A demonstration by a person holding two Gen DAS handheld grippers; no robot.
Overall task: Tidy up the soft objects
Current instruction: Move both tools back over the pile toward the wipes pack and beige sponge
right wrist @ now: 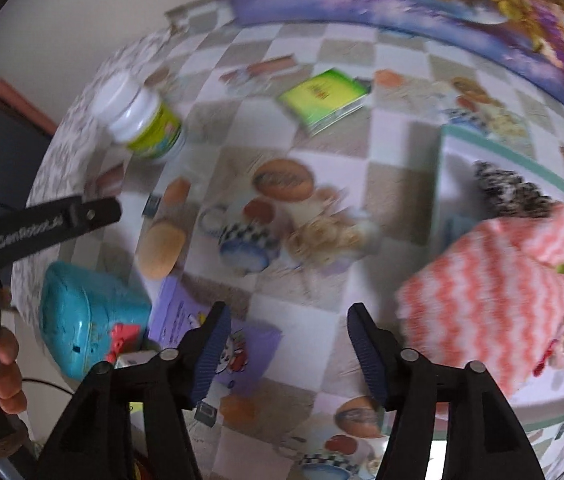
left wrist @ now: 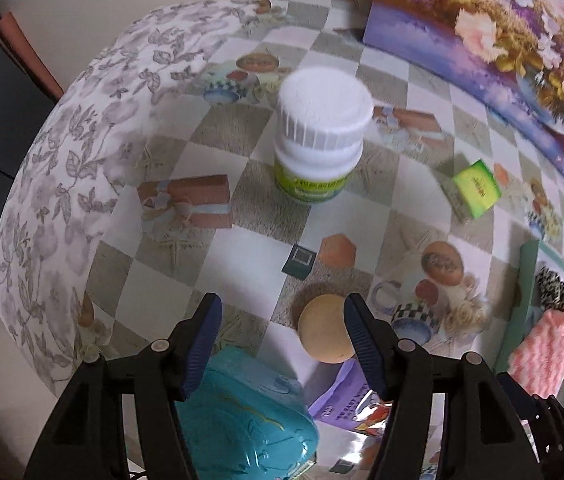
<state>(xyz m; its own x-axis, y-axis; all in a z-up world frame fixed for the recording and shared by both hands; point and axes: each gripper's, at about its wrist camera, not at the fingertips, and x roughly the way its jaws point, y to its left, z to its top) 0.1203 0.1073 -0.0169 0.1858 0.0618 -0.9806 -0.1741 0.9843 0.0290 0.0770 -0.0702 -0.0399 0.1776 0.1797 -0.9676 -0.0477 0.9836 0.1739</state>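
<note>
Sponge ball [left wrist: 327,329], tan and round, sits on the checkered surface [left wrist: 242,140] between our left gripper [left wrist: 282,340] fingers, which are spread wide, the right pad just touching it. We should centre it, then close gently so it doesn't squirt out. Our right gripper [right wrist: 286,344] hangs spread and empty near the tray [right wrist: 448,136] holding the pink cloth [right wrist: 486,292].

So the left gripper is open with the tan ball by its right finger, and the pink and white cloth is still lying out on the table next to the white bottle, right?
Not quite. The left gripper is open with the tan ball by its right finger, but the pink and white cloth lies in the tray, far from the white bottle. The right wrist view shows this.
</note>
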